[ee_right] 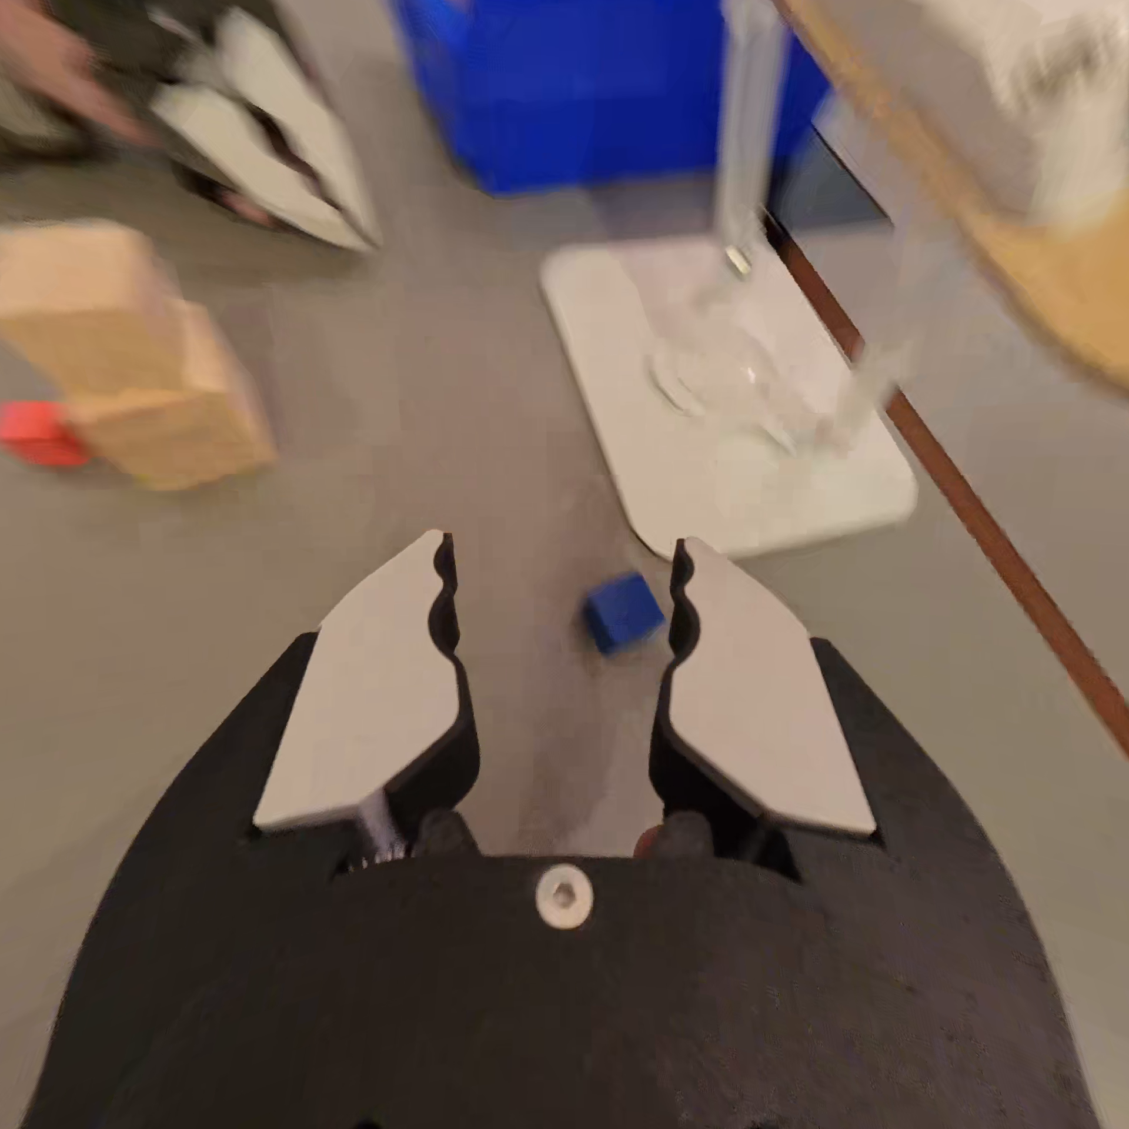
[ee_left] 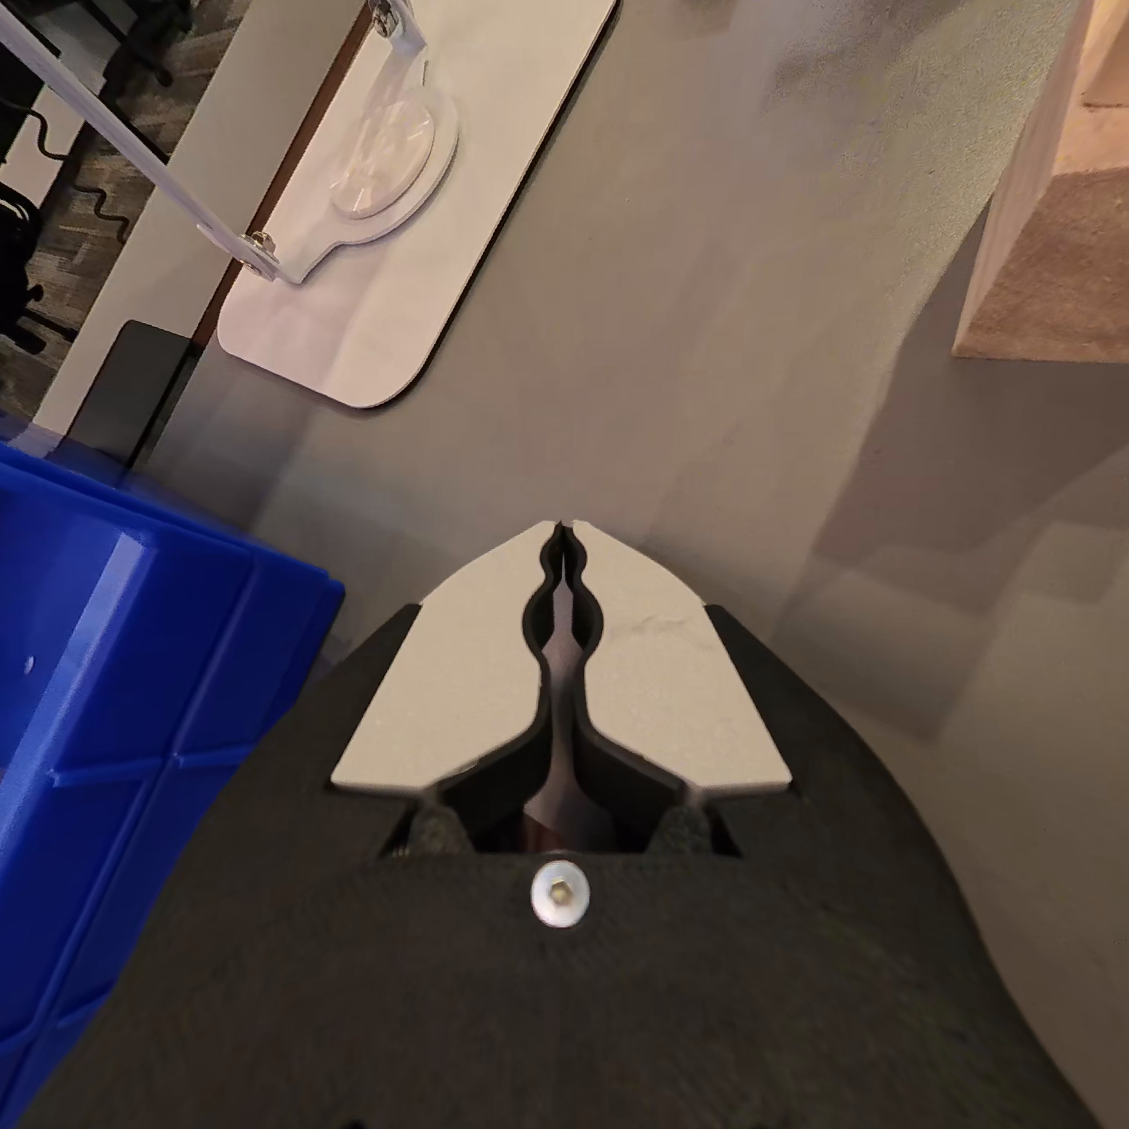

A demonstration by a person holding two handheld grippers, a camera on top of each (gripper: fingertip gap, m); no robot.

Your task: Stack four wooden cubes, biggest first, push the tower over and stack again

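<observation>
On the grey table (ee_right: 427, 379), between the tips of the right claw (ee_right: 562, 544), lay a small blue cube (ee_right: 623, 611), nearer the right-hand finger and just beside the corner of a white lamp base (ee_right: 763, 489); right claw stood wide, holding nothing; view blurred. Well apart to the left stood two plain wooden cubes (ee_right: 134, 360), the smaller on the larger, so a stack looked partly built; a small red cube (ee_right: 36, 434) sat at its foot, contact unclear. Left claw (ee_left: 565, 526) was pinched nearly closed at the tips, empty, hovering over bare table beside a blue bin (ee_left: 122, 702); the big wooden cube (ee_left: 1051, 244) showed at the right edge of its view. Judgement: blue cube is probably light, rigid, smooth-sided; it should be taken across two opposite flat faces, low and centred, not corner to corner, since it lay turned relative to the fingers; a skewed pinch could spin or squirt it out. Which cube goes on next could not be settled from sizes here.
</observation>
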